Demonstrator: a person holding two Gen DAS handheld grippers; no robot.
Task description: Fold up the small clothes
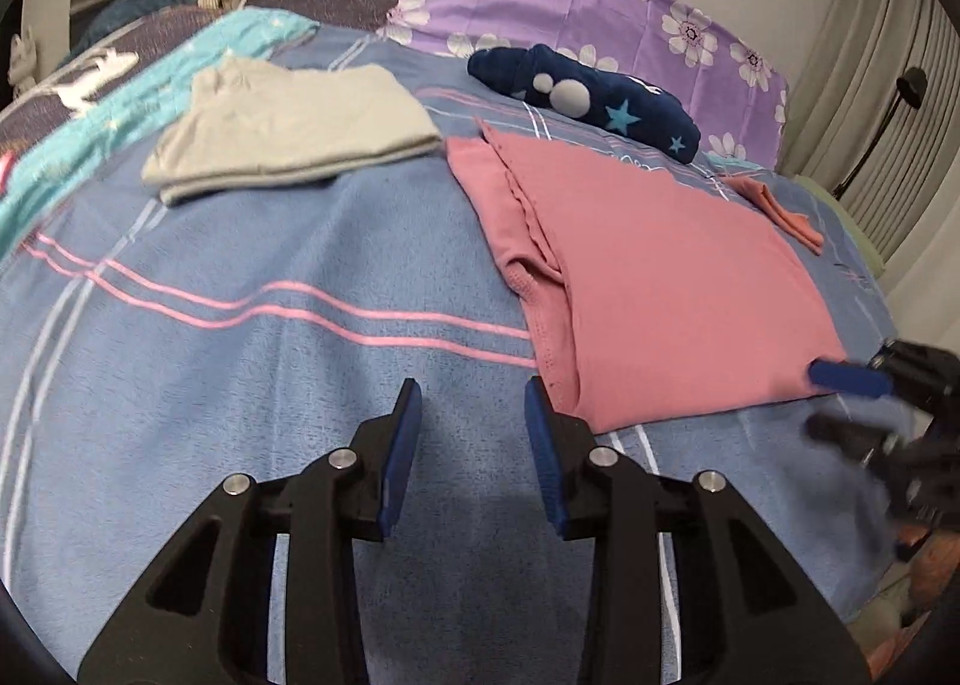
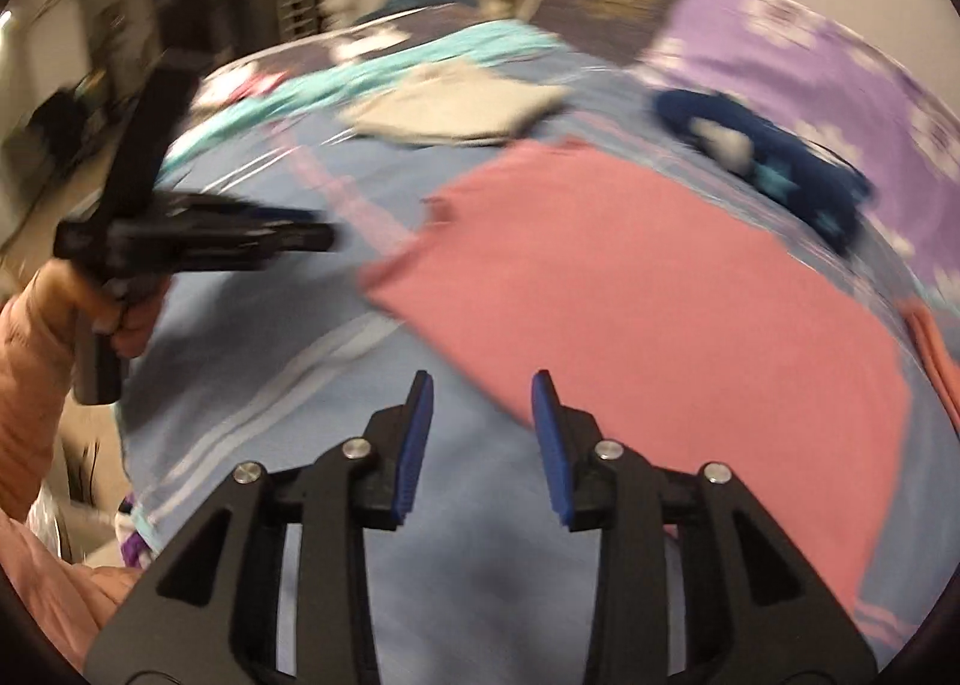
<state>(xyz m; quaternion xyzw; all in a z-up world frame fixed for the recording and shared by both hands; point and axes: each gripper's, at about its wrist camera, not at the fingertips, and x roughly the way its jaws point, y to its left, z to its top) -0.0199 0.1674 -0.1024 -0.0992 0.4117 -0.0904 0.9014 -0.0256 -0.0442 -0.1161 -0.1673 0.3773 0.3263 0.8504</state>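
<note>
Evidently the pink cotton garment (image 1: 660,277) lies folded flat near the bed's near edge on the blue striped bedspread (image 1: 252,385), so one fold looks done. The left gripper (image 1: 471,415) and right gripper (image 2: 483,415) both hover with jaws spread, pinching nothing. Next, I judge, each must take an edge for another fold.

The bed cover (image 1: 252,361) is blue with pink and white stripes, carrying a pink garment (image 1: 672,289), a folded grey garment (image 1: 288,135), a navy item with light-blue stars and white dots (image 1: 600,96) and a purple pillow with white flowers (image 1: 600,0); each black tool has blue pads (image 1: 399,463).
</note>
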